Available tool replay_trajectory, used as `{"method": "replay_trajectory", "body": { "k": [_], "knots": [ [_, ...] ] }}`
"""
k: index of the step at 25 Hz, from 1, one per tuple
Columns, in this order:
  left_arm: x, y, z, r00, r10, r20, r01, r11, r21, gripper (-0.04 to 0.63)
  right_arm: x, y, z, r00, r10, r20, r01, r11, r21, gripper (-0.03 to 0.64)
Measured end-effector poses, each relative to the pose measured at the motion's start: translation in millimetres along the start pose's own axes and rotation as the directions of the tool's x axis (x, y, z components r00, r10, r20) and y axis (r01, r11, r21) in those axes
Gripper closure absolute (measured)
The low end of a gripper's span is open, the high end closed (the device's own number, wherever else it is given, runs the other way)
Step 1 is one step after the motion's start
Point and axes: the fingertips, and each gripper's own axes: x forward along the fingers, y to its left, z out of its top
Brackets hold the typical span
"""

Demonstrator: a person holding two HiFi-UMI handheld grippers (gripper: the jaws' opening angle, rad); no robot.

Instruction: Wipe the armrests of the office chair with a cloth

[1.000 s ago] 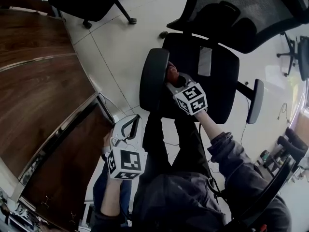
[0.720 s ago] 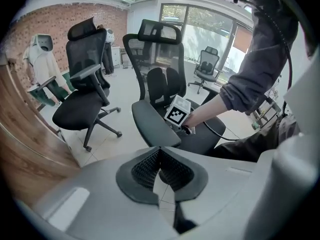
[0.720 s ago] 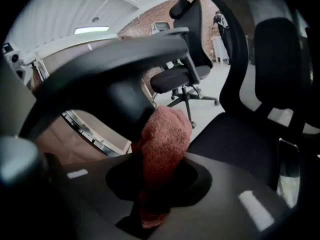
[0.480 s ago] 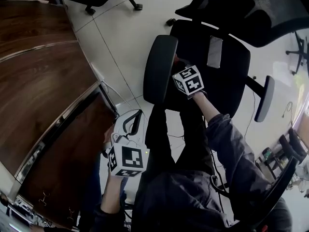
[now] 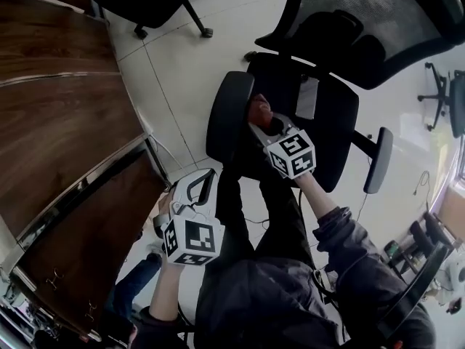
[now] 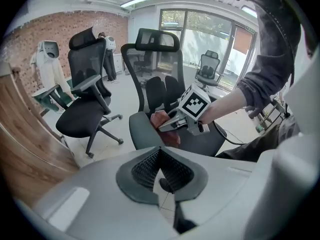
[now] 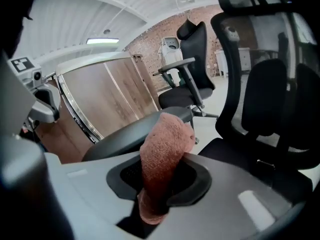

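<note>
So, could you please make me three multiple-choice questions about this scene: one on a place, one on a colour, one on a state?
1. Where is the cloth?
A) on the wooden table
B) in the right gripper, at the chair's armrest
C) on the floor

2. What colour is the cloth?
A) blue
B) white
C) reddish-brown

3. How are the jaws of the left gripper?
A) together, holding nothing
B) closed on the cloth
C) wide apart around the armrest

Answers: 1 B, the right gripper view shows the cloth pinched between the jaws beside the armrest; 2 C, reddish-brown in every view; 3 A, the left gripper view shows the jaws meeting, nothing between.
</note>
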Motion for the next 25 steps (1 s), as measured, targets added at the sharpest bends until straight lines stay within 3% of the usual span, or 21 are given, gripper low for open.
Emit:
{"method": "replay_trajectory", "body": {
  "k": [4,7,17,20,25],
  "knots": [
    [-7,-12,3,1.0,0.022,0.013,-0.022,1.0,-0.013,0.58,-20,5,9,0.999,0.03,0.046,-0.03,1.0,0.001,0.526],
    [-5,-22,-2,0.999,0.039,0.01,-0.039,0.999,-0.029,0.58,-3,-5,-5,0.999,0.037,0.031,-0.037,0.999,-0.007,0.526],
    [6,-68,-44,0.995,0.067,-0.073,-0.074,0.992,-0.103,0.58,104,-34,-78,0.986,0.055,-0.16,-0.064,0.997,-0.052,0.526],
    [3,-74,-41,0.993,0.089,-0.071,-0.097,0.988,-0.122,0.58,92,-32,-70,0.986,0.068,-0.155,-0.076,0.996,-0.046,0.526],
    [-4,-70,-20,0.991,0.129,-0.034,-0.132,0.981,-0.142,0.58,29,-10,-26,0.989,0.137,-0.05,-0.137,0.991,-0.003,0.526]
  ]
}}
